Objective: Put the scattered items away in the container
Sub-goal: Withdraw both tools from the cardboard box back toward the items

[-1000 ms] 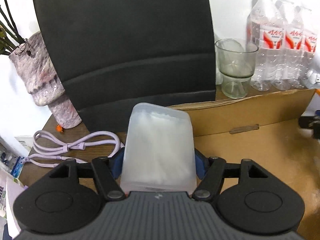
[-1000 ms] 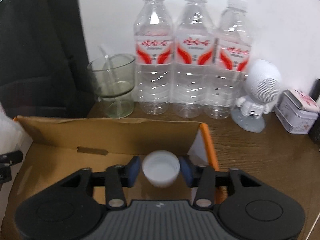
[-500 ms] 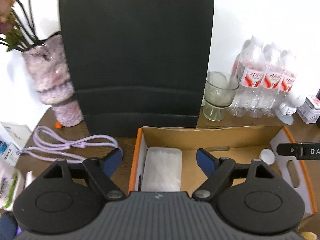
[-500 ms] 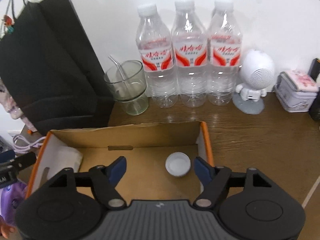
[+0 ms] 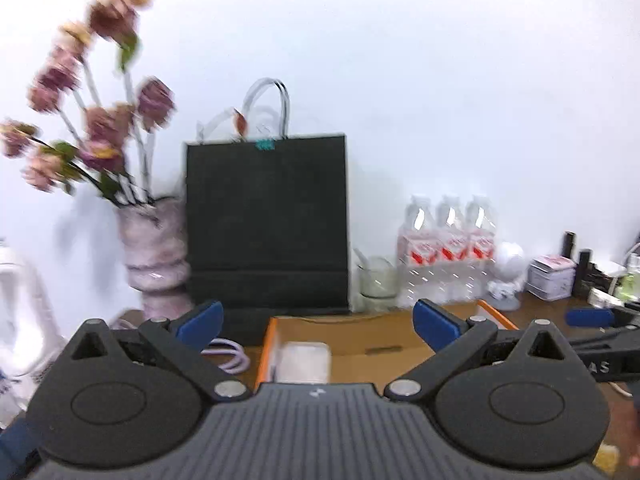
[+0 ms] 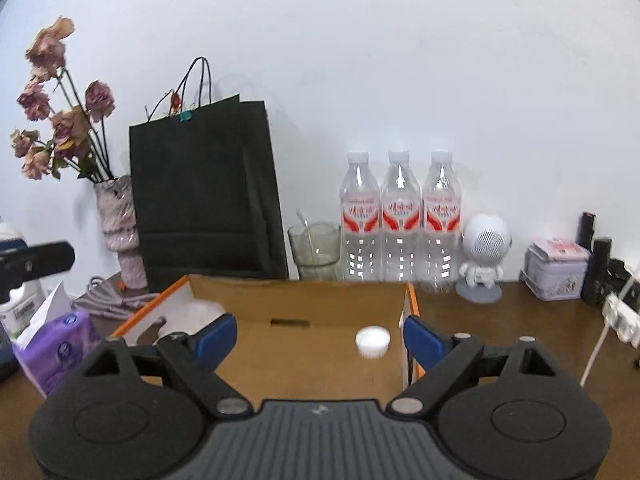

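Observation:
The open cardboard box (image 5: 360, 334) (image 6: 304, 300) with orange edges lies on the brown table ahead of both grippers. A white translucent packet (image 5: 305, 362) (image 6: 200, 314) rests at its left end, and a small white cap (image 6: 373, 342) sits on its floor near the right wall. My left gripper (image 5: 318, 320) hangs back from the box, its jaws opening wide with nothing between them. My right gripper (image 6: 318, 336) hovers over the box's near side, its jaws also opening and holding nothing; the cap lies beyond them.
A black paper bag (image 6: 204, 196), a vase of dried flowers (image 6: 120, 232), a glass cup (image 6: 316, 250), three water bottles (image 6: 400, 220), a white figurine (image 6: 482, 260) and a tin (image 6: 554, 270) line the wall. A purple cable (image 6: 108, 298) and tissue pack (image 6: 56, 350) lie at left.
The left gripper let go of the white packet and the right gripper let go of the cap, both now in the box. Both grippers spread wide and pulled back and upward.

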Demonstrator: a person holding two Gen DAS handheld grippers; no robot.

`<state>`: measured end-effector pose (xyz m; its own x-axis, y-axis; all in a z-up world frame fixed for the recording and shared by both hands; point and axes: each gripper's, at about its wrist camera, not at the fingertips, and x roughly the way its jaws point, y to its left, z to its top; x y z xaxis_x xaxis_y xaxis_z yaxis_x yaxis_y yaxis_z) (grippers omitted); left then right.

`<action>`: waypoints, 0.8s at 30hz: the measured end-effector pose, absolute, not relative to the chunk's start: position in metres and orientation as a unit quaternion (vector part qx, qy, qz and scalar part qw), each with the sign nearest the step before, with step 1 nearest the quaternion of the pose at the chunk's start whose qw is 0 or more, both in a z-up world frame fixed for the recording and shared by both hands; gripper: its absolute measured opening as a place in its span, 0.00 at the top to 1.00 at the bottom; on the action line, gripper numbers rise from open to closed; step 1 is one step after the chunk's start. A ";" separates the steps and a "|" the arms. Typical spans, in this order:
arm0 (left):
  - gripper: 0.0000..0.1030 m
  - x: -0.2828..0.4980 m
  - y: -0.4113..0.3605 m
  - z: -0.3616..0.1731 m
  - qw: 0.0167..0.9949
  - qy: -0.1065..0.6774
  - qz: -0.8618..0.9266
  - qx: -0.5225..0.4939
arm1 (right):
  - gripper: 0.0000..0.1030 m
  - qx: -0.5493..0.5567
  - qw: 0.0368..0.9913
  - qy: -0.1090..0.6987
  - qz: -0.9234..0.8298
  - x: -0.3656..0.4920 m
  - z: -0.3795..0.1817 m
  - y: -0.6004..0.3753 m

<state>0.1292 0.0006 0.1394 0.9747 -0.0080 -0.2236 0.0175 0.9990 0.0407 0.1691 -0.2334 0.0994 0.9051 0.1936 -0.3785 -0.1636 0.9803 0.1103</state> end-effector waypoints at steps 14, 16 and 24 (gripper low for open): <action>0.00 -0.035 0.025 0.057 0.972 0.204 -0.042 -0.112 | 0.03 0.099 0.966 0.227 0.076 -0.008 0.051 -0.241; 0.00 -0.068 0.027 0.038 0.968 0.213 -0.047 -0.128 | 0.03 0.137 0.963 0.221 0.074 -0.041 0.038 -0.247; 0.00 -0.100 0.015 0.020 0.970 0.230 -0.035 -0.071 | 0.03 0.117 0.963 0.232 0.066 -0.082 0.018 -0.234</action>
<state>-0.0996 0.0154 0.0196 0.8920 -0.1007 -0.4408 0.0357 0.9875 -0.1534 -0.0825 -0.2338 0.0185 0.8835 0.1820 -0.4317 -0.0735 0.9639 0.2559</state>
